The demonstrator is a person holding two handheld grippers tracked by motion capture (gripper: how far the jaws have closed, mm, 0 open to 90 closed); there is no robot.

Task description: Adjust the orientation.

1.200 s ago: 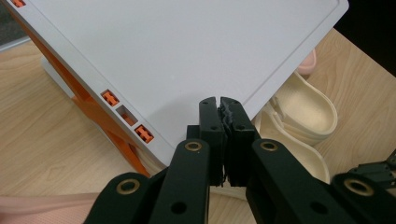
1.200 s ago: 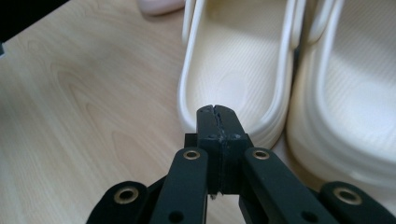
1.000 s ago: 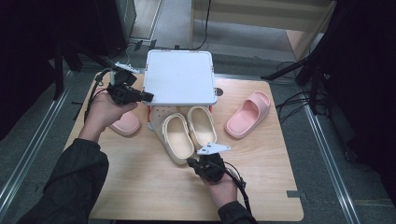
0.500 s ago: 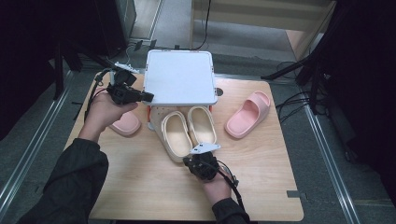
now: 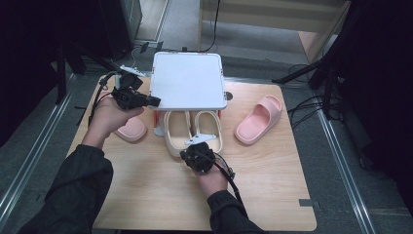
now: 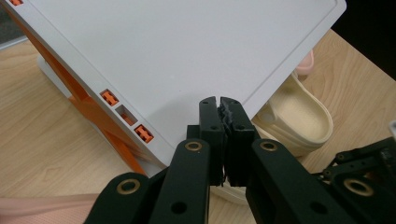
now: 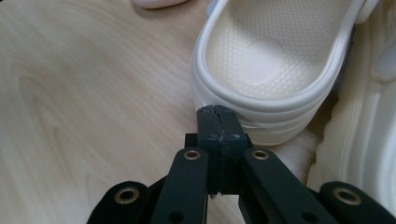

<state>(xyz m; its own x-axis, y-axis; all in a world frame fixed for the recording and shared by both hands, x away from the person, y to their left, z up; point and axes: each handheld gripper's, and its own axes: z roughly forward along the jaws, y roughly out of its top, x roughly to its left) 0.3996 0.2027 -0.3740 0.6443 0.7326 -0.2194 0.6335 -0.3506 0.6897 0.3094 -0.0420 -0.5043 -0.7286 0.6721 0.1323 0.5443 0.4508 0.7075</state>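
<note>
Since the earlier frames, the right gripper (image 5: 198,147) has been carried leftward and a little forward across the light wooden table (image 5: 272,185), from behind the right-hand cream slipper to the heel of the left-hand one; the left gripper (image 5: 146,101) has kept its place at the left edge of the white square-topped shoe rack with orange struts (image 5: 187,80). Both pairs of tongs are seen closed with nothing between them: the left jaws rest pressed together over the rack's top panel (image 6: 187,56), apparently steadying it, and the right jaws stand shut just at the heel rim of the cream moulded-foam slipper (image 7: 271,60). The pair of cream slippers (image 5: 192,131) is judged partly stowed, toes tucked under the rack and heels still protruding, so a push inward seems to remain. Of the pink foam slides, one (image 5: 258,119) lies well to the rack's right and one (image 5: 129,129) beneath the left hand; neither is stowed. The rack's top carries nothing.
</note>
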